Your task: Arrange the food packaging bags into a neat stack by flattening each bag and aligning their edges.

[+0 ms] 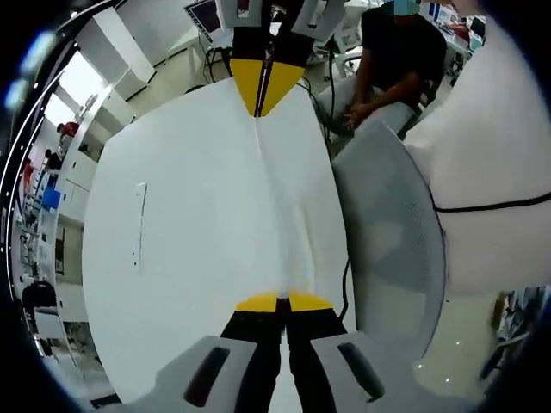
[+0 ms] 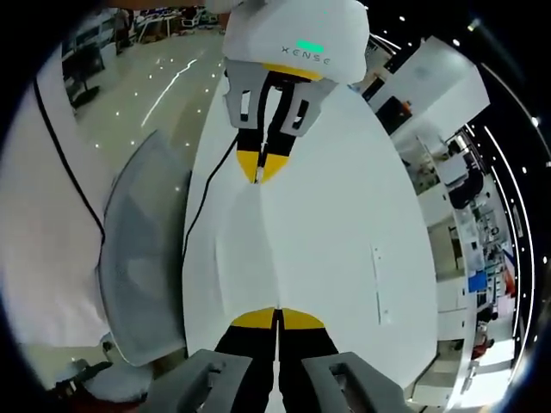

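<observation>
Both grippers pinch the same thing, a white food packaging bag [image 1: 207, 224], and hold it stretched between them over a white table [image 1: 112, 284]. In the left gripper view, the left gripper [image 1: 282, 303] has its yellow-tipped jaws closed together on the near edge of the bag. At the far edge the right gripper [image 1: 263, 90] comes in from the top, its jaws also pressed together on the bag. A long crease runs along the bag from one gripper to the other.

In the right gripper view the same is seen from the opposite end. There the right gripper [image 2: 277, 318] is clamped on the near edge, the left gripper [image 2: 263, 168] on the far one.

A grey chair [image 1: 387, 241] stands just beside the table. A person in dark clothes [image 1: 396, 60] sits behind it.
</observation>
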